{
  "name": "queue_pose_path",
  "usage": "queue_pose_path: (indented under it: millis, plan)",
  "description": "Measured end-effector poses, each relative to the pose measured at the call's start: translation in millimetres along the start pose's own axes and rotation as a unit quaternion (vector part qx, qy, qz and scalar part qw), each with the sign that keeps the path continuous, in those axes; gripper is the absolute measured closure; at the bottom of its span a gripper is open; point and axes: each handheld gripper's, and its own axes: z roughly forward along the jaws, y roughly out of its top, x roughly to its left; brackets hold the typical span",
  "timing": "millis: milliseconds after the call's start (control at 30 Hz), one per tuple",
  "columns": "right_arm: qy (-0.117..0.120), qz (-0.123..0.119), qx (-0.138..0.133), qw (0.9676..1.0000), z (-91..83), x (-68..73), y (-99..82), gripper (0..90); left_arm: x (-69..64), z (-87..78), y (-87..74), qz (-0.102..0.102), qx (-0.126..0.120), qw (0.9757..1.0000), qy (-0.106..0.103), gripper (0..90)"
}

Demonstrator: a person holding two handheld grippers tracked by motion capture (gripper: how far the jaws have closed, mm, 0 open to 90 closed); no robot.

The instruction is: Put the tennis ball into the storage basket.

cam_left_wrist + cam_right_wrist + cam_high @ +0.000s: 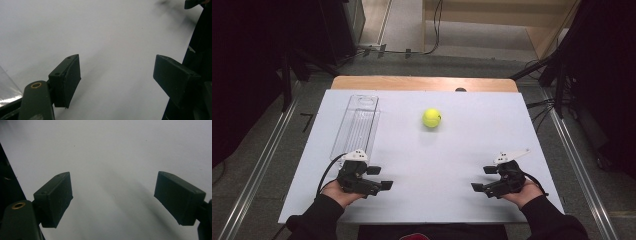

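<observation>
A yellow-green tennis ball [431, 118] lies on the white board [437, 155], toward the far middle. A long clear plastic tray [357, 122] lies at the board's left; one corner of that tray [6, 87] shows in the left gripper view. My left gripper [380, 178] rests near the front left, pointing right, just in front of the tray's near end. Its jaws stand open over bare board, as the left gripper view [116, 67] shows. My right gripper [482, 178] sits at the front right, pointing left. It is open too, with nothing between its jaws [113, 186].
The white board lies on a wooden table [422, 83] whose far edge shows behind it. Metal rails [257, 170] run along the floor on both sides, and cables lie beyond the table. Bare board separates the two grippers.
</observation>
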Motion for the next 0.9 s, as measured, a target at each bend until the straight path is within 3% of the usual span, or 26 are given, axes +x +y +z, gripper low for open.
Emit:
queue_pose_path:
  millis: [267, 833, 900]
  plan:
    - [0.000, -0.001, 0.000, 1.0000, 0.1, -0.2, -0.1, 13.0, -4.0, 2.5, 7.9, 0.002, -0.004, 0.9999, 0.010, 22.7]
    - [0.003, 0.004, -0.008, 1.0000, -0.9, 0.0, 0.2, 12.9, -2.7, 4.6, 23.9, -0.017, -0.010, 0.9997, 0.017, 22.5]
    - [0.010, 0.002, -0.003, 0.9999, 0.2, 0.4, 0.6, 8.2, -1.9, 5.1, 26.1, -0.015, -0.010, 0.9996, 0.021, 22.5]
